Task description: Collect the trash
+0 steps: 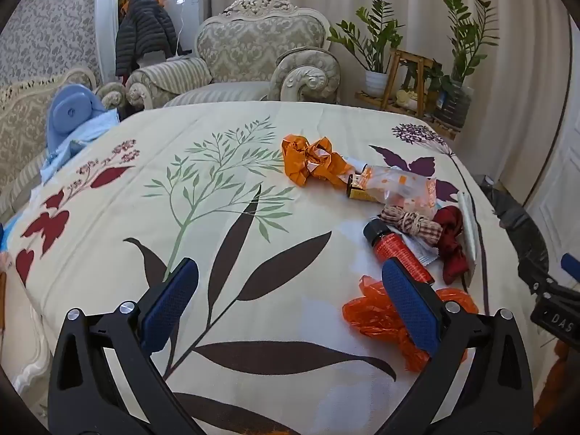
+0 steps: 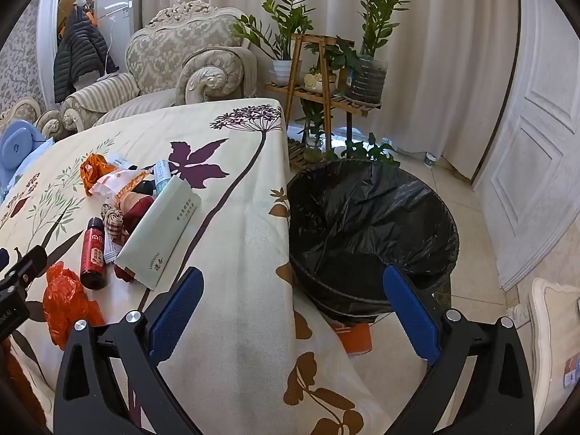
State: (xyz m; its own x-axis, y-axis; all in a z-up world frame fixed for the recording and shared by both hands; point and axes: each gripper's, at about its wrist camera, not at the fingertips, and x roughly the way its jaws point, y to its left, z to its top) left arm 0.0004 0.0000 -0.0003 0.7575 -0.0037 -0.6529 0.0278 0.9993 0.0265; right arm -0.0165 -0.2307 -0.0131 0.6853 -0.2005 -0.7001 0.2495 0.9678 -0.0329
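Trash lies in a heap on the floral tablecloth (image 1: 224,195): a crumpled orange foil wrapper (image 1: 311,161), a clear packet with orange print (image 1: 402,185), a red bottle with a black cap (image 1: 395,250), a checked cloth knot (image 1: 413,223), dark red fabric (image 1: 451,243) and an orange plastic bag (image 1: 373,317). My left gripper (image 1: 290,301) stands open over the cloth, its right finger above the orange bag, nothing between its pads. My right gripper (image 2: 290,308) is open over the table's edge (image 2: 286,253), beside a bin lined with a black bag (image 2: 369,224). A pale green packet (image 2: 159,228) and the red bottle (image 2: 93,257) lie left of it.
An ornate armchair (image 1: 253,58) stands behind the table. A wooden plant stand with potted plants (image 2: 326,76) is behind the bin, white doors (image 2: 536,145) to the right. An orange box (image 2: 353,335) lies on the floor under the bin. A blue object (image 1: 72,108) sits at the table's left.
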